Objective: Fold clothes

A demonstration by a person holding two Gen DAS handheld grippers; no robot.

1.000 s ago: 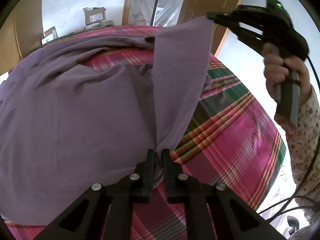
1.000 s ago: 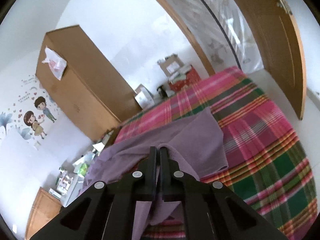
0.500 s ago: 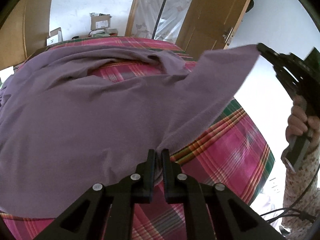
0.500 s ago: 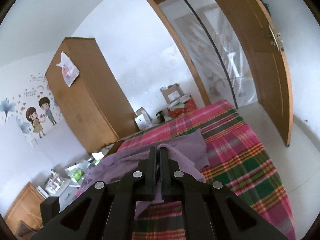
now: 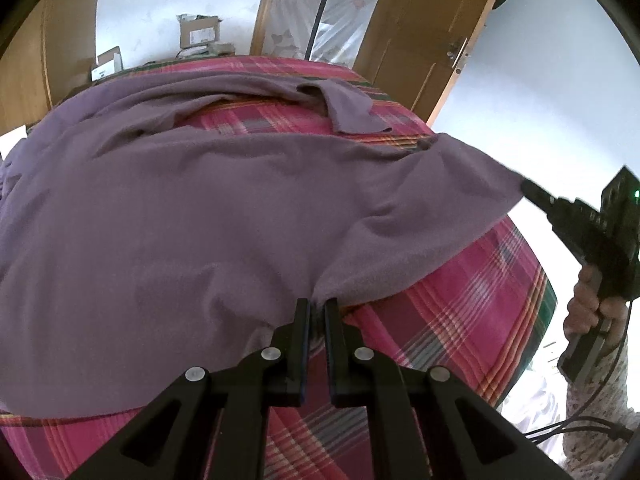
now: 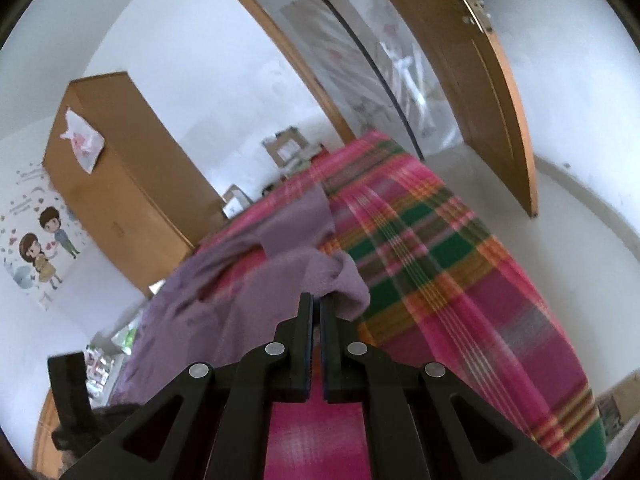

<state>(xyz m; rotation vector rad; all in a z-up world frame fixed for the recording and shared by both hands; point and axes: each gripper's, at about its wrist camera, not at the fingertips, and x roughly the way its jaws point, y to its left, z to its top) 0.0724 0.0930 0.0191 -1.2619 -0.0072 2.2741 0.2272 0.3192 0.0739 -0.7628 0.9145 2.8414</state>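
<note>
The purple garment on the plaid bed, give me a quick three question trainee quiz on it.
1. True or false: the purple garment lies on a plaid bedspread.
2. Which grippers are shut on the garment? A) left only B) right only C) both
3. Fill in: beyond the bed's far end, the wooden door stands ____.

Key: 1 true. 2 C: the left gripper pinches the near edge and the right gripper clamps a corner held out to the side. 3 open.
</note>
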